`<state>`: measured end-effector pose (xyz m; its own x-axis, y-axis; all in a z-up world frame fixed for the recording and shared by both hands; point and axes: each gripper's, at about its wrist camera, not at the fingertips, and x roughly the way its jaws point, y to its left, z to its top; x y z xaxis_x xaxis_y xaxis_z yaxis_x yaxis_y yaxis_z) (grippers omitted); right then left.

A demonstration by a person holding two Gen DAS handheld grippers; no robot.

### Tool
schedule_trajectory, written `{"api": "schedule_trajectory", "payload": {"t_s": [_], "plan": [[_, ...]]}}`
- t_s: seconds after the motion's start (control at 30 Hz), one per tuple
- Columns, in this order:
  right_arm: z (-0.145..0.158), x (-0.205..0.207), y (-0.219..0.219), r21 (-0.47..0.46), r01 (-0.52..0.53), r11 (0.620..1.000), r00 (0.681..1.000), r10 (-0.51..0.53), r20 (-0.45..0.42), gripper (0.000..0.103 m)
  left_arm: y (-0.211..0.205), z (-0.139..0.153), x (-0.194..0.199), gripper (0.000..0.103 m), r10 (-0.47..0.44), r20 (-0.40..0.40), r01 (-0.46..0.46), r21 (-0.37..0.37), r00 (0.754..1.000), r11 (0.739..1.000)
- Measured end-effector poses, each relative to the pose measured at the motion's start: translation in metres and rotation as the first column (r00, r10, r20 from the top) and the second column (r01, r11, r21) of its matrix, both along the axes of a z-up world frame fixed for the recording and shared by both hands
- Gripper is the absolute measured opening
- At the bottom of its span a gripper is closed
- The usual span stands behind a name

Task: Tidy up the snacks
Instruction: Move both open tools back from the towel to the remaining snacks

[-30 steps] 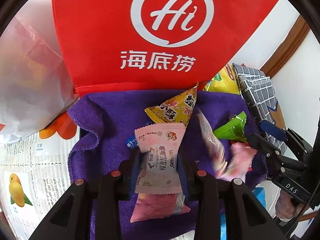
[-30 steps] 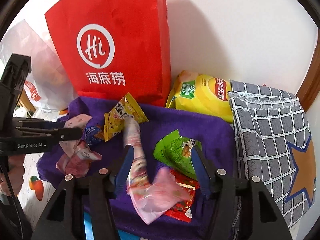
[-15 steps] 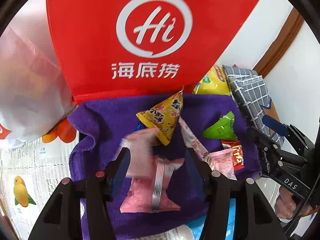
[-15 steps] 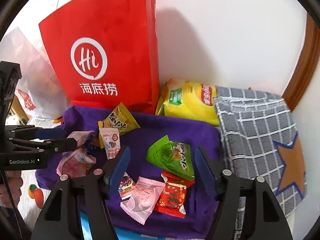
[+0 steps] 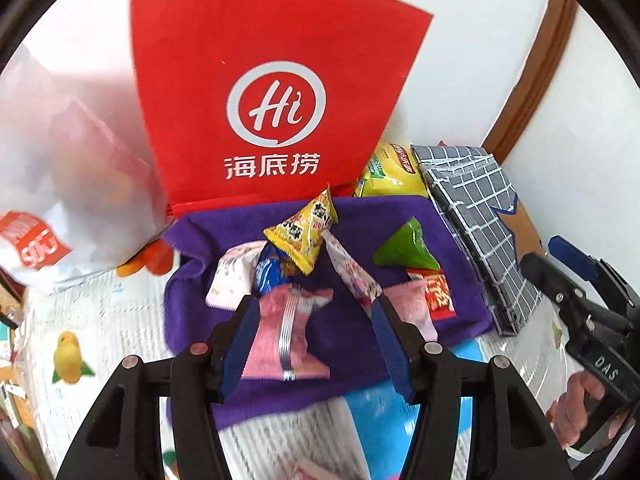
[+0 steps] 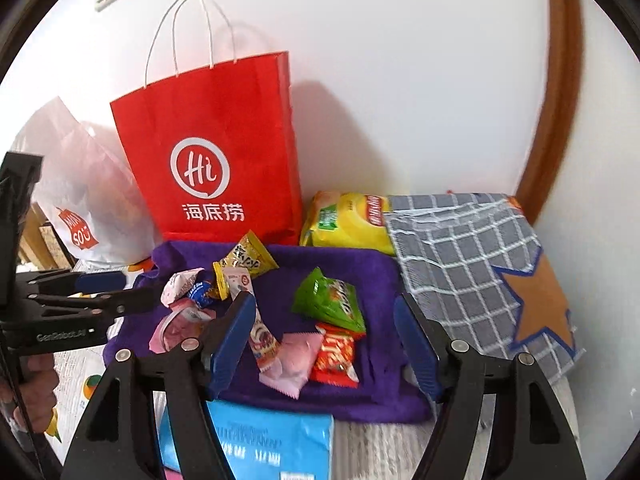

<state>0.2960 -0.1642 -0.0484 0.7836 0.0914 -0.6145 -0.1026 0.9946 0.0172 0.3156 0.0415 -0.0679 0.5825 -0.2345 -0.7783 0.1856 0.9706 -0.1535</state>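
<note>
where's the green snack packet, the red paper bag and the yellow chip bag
green snack packet (image 6: pixel 330 298), right wrist view, middle of its printed front
red paper bag (image 6: pixel 208 148), right wrist view, front panel just above the white logo
yellow chip bag (image 6: pixel 348 224), right wrist view, middle of its yellow front

The left wrist view looks steeply down along its own black fingers with blue pads (image 5: pixel 240 344) onto the near edge of the purple fleece cloth (image 5: pixel 352 344), close above it, facing the red paper bag with the white logo (image 5: pixel 276 108) at the cloth's far edge. The right wrist view looks down less steeply and from a little farther back, facing the same red paper bag (image 6: pixel 216 152) and the white wall. Both views share the purple fleece cloth (image 6: pixel 372 276), the yellow crisp bag (image 5: pixel 390 178) (image 6: pixel 348 220) and the grey checked fabric (image 5: pixel 476 208) (image 6: pixel 460 248). Each view catches the other gripper at its edge: the right gripper (image 5: pixel 576 280) at the left view's right edge, the left gripper (image 6: pixel 120 292) at the right view's left edge.
</note>
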Motion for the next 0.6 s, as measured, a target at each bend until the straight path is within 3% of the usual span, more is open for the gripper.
{"api": "schedule_trajectory", "payload": {"t_s": [0.17, 0.6], "plan": [[0.009, -0.038, -0.004, 0.009, 0.042, 0.999, 0.999, -0.042, 0.020, 0.071, 0.002, 0.011, -0.039, 0.056, 0.018, 0.020, -0.018, 0.006, 1.000, 1.000], [0.003, -0.121, 0.007, 0.057, -0.026, 0.998, 1.000, 0.027, -0.010, 0.071, 0.012, 0.018, -0.119, 0.063, 0.070, 0.025, -0.070, 0.027, 0.997, 0.997]]}}
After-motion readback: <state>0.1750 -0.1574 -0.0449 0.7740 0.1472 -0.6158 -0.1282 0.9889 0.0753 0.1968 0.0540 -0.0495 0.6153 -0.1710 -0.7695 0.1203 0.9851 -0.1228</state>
